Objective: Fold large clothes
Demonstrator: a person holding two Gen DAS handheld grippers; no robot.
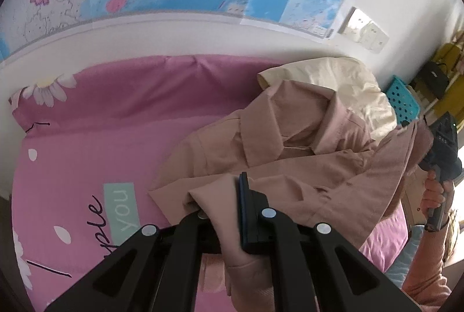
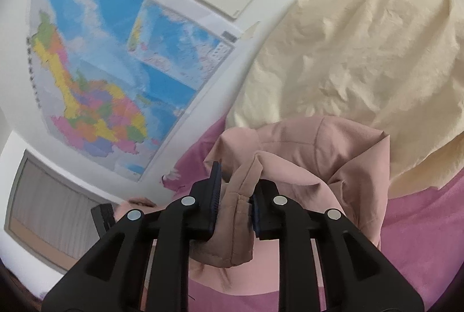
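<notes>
Left wrist view: left gripper is clamped tight on a fold of the pink coat, prob a hem/sleeve edge, w/ the rest draped over the pink bedsheet by the cream pillow. Right gripper has coat fabric between its jaws, but can't tell if it's really gripping. Guess both edges get held so it lays flat.

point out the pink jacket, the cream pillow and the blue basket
pink jacket (image 1: 304, 167), left wrist view, on its front panel below the collar
cream pillow (image 2: 362, 50), right wrist view, on the middle of its wrinkled cover
blue basket (image 1: 404, 104), left wrist view, on its perforated side
</notes>
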